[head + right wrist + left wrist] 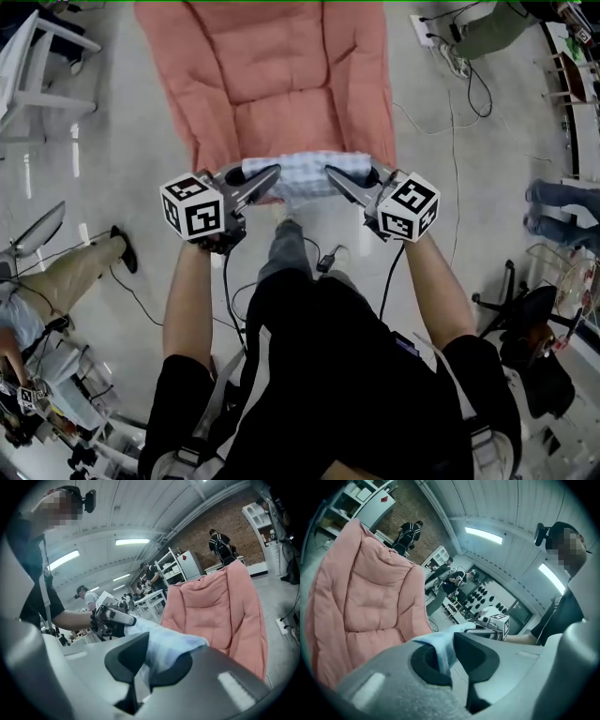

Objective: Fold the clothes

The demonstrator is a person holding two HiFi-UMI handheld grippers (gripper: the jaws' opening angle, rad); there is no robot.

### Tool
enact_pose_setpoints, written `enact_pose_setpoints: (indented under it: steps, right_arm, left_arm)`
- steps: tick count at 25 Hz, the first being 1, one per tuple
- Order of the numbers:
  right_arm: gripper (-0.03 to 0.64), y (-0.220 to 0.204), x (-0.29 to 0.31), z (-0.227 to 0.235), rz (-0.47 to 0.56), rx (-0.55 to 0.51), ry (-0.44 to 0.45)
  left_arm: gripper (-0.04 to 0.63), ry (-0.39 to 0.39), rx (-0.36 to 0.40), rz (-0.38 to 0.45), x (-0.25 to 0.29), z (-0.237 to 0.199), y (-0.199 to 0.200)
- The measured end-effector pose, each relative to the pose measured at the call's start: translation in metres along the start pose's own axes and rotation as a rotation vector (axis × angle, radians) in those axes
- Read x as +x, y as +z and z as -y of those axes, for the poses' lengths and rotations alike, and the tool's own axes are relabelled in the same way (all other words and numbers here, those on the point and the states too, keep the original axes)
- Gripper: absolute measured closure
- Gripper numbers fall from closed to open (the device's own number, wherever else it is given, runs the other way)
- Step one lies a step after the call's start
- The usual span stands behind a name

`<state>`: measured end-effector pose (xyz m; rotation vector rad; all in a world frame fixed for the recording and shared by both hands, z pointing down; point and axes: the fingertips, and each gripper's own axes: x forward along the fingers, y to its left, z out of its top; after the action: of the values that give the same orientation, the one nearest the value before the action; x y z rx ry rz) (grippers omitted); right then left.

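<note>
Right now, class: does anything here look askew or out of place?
Nothing stands out. The checked cloth hangs level between the left hand-held gripper and the right hand-held gripper, both shut on it, by the pink cushion.

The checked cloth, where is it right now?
In the head view the checked cloth is mid-frame, stretched between the left gripper and the right gripper, each clamped on one end, at the near edge of the pink padded chair.

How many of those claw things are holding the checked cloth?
2. The left gripper pinches the cloth at its left end, the right gripper at its right end, before the pink cushion.
</note>
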<state>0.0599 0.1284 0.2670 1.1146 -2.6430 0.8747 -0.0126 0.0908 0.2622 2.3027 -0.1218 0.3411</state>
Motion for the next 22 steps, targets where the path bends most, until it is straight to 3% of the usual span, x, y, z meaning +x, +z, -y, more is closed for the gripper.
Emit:
enact_pose_setpoints:
  steps: [5,11,22]
  right_arm:
    - [0.604,0.006,0.041,0.064,-0.042,0.045,-0.048]
    - [0.604,0.001,0.075,0.106,-0.06,0.097,-0.051]
    - [0.604,-0.012,0.112,0.189,-0.102,0.128,-0.015]
  left_arm:
    - [0.569,-0.026,-0.067,0.012,0.022,-0.063,0.022]
    - [0.571,0.009,-0.144,0.013,0.039,-0.119,0.031]
    - [0.571,0.075,-0.157,0.036,0.083,-0.198,0.042]
